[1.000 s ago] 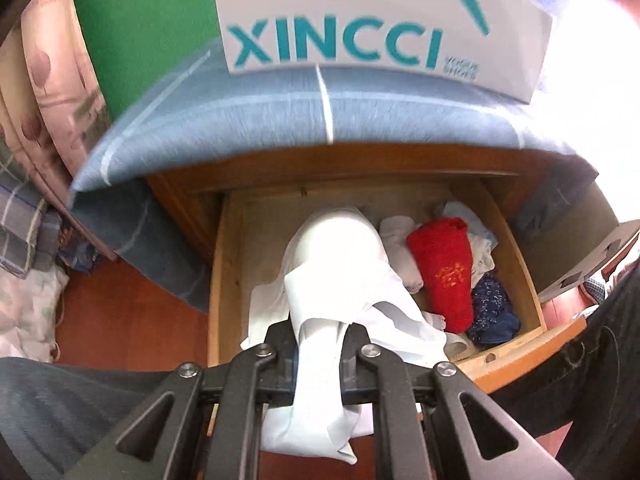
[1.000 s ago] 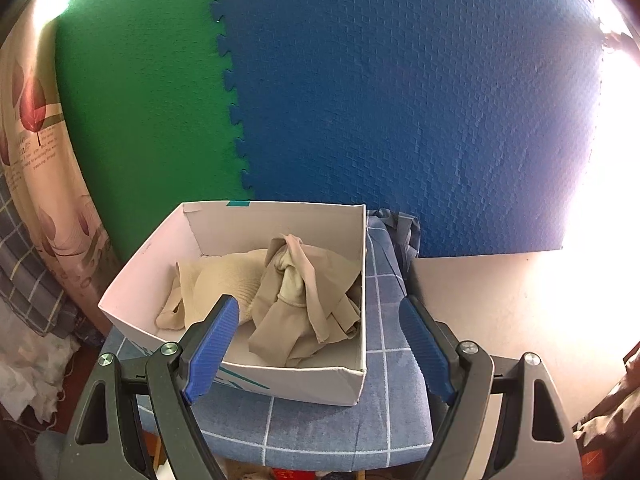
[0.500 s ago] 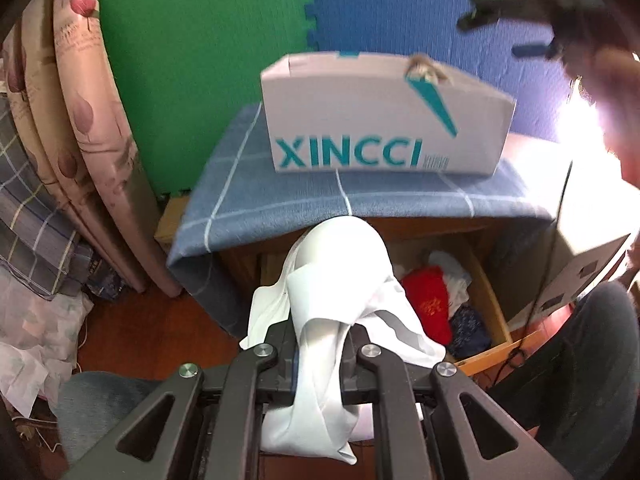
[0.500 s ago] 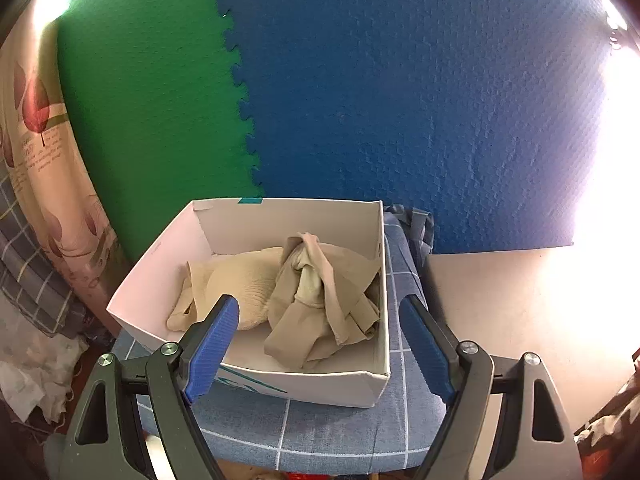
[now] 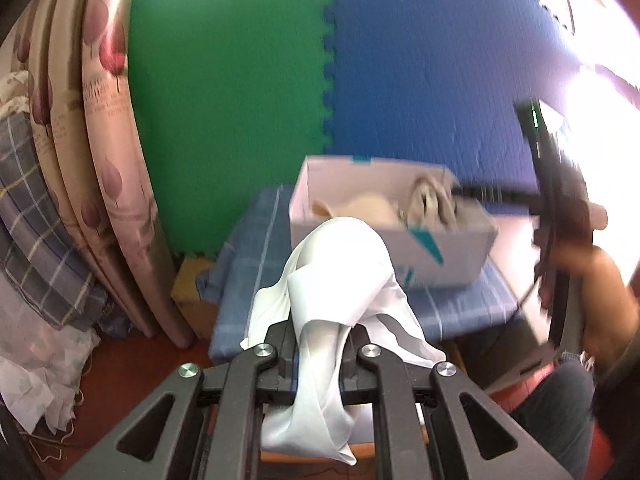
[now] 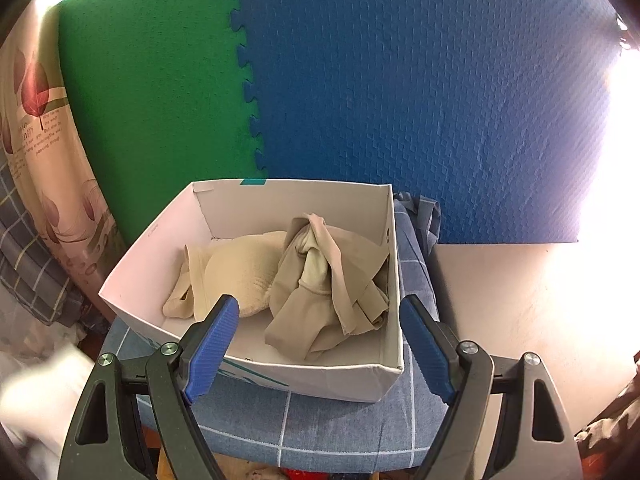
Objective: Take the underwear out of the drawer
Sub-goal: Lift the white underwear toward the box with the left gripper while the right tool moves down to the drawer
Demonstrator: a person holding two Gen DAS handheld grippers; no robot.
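Note:
White underwear [image 5: 340,280] bunches up between the jaws of my left gripper [image 5: 320,344], which is shut on it and held high, in front of a white cardboard box [image 5: 448,248]. The same white cloth [image 6: 44,392] shows blurred at the lower left of the right wrist view. My right gripper [image 6: 320,340] hovers open with blue pads [image 6: 212,340] over the box's near rim [image 6: 320,372], holding nothing. Beige garments [image 6: 320,276] lie inside the box. The drawer is out of sight.
The box stands on a blue checked cloth [image 6: 320,420] over the cabinet. Green and blue foam mats [image 6: 360,80] cover the wall behind. Rolled floral mats [image 5: 108,160] and plaid bedding [image 5: 28,240] stand at the left. A person's hand [image 5: 592,276] holds the other gripper at the right.
My left gripper has risen with the white underwear from above the open drawer to the box's height; the drawer has dropped out of view. The right gripper has stayed nearly still.

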